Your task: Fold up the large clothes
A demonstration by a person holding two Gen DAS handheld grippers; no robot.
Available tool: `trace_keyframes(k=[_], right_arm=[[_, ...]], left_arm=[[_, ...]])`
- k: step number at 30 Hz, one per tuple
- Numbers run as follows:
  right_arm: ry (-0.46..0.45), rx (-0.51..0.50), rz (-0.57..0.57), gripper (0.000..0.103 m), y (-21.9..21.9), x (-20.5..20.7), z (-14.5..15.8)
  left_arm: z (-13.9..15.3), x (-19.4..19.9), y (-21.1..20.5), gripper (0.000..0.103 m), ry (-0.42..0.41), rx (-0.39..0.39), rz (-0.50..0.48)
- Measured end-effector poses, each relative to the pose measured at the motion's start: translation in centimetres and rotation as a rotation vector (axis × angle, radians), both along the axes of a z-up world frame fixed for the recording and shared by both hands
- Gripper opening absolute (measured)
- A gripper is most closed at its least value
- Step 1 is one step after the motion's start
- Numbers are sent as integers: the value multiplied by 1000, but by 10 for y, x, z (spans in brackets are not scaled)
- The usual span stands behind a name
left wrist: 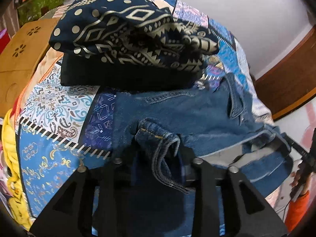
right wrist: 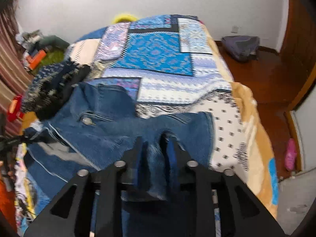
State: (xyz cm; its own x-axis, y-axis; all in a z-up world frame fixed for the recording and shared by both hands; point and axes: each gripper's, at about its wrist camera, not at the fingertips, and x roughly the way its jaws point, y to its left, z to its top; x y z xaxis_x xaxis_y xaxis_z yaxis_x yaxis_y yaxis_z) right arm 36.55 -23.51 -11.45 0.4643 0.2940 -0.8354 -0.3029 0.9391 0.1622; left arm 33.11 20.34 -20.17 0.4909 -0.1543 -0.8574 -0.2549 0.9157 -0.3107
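the denim jacket (right wrist: 94, 130) lies spread on the bed (right wrist: 227, 118), over its patchwork quilt (right wrist: 156, 59), with its nearer edge lifted toward both cameras. the left hand-held gripper (left wrist: 156, 158) has a stitched hem or cuff of the denim between its fingers, and the right hand-held gripper (right wrist: 156, 158) has a bunched fold of the same garment between its own. in both views the jaws stand partly apart around the cloth; whether the pads press on it or have let go cannot be told from these blurred frames. holding two points along one edge, one in each hand, suits carrying that edge over the body of the jacket so the fold lands straight. a navy patterned cloth (left wrist: 126, 33) sits on a dark folded piece (left wrist: 126, 75) just beyond the jacket, probably a stack of finished items kept to one side to leave room for folding.
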Motion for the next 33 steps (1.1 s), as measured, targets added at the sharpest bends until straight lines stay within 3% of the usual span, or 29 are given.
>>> trace_keyframes(k=[2, 7, 10, 13, 21, 26, 30, 33], right_arm=[[-30, -16, -13, 38, -5, -7, 9], [-76, 2, 0, 39, -10, -22, 32], [-89, 29, 37, 48, -7, -36, 43], [-97, 31, 84, 50, 4, -50, 45], [-11, -12, 204, 51, 53, -55, 11], [53, -61, 261, 51, 84, -37, -13], [103, -59, 270, 51, 103, -23, -27], [208, -71, 290, 51, 121, -5, -49]], left_arm=[[5, -3, -1, 41, -11, 20, -11], [42, -19, -5, 49, -91, 93, -21], [65, -33, -12, 57, -150, 110, -39], [72, -42, -23, 58, -166, 121, -73], [29, -33, -65, 58, -54, 143, -179], [9, -12, -83, 58, -10, 162, -222], [3, 13, -87, 58, -5, 136, -233], [-8, 35, -89, 58, 25, 95, -241]])
